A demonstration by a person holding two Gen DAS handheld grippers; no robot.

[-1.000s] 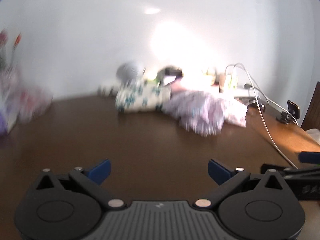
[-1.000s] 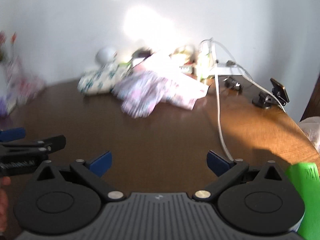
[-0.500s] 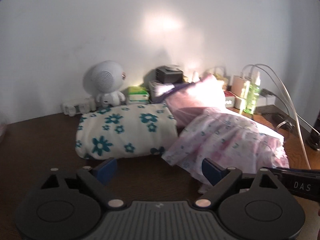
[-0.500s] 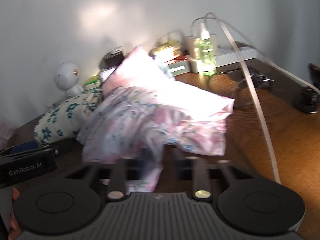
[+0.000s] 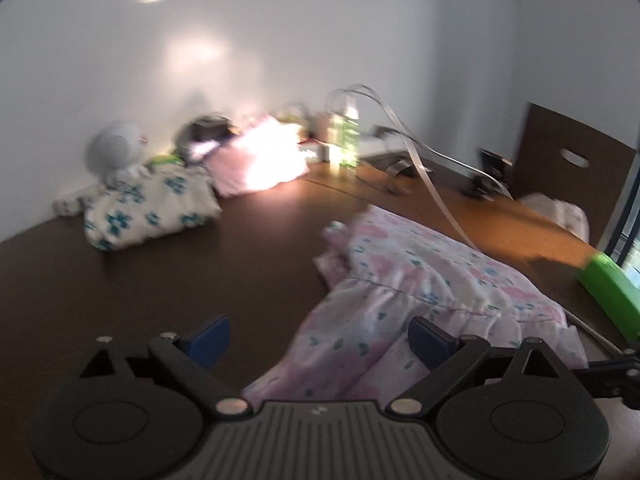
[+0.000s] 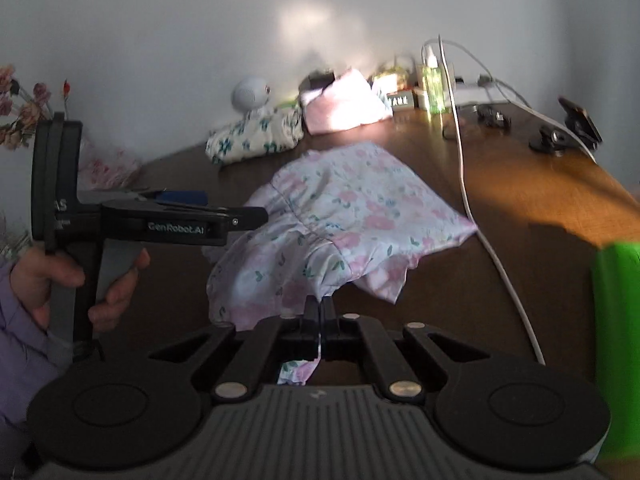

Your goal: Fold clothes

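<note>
Folding barely begun. Two folded bundles (image 6: pixel 256 140) sat by the wall; the floral dress (image 6: pixel 340 216) lay rumpled mid-surface (image 6: pixel 520 208), unfolded. Right gripper (image 6: pixel 319 320) had its fingers clamped on the dress hem. Left gripper (image 5: pixel 316 340) fingers wide and opening, cloth between them ungripped.

Green bottle (image 6: pixel 434 88) (spray, perhaps), white cable (image 6: pixel 466 184).

Dim room, one hard patch of sun; fisheye frames, motion-blurred.
We record glare bleaching the pink folded cloth (image 5: pixel 264 160), a bright reflection on the wall (image 6: pixel 308 20), sunlit tabletop (image 6: pixel 532 196) at right, dark vignetted corners, soft detail throughout.
</note>
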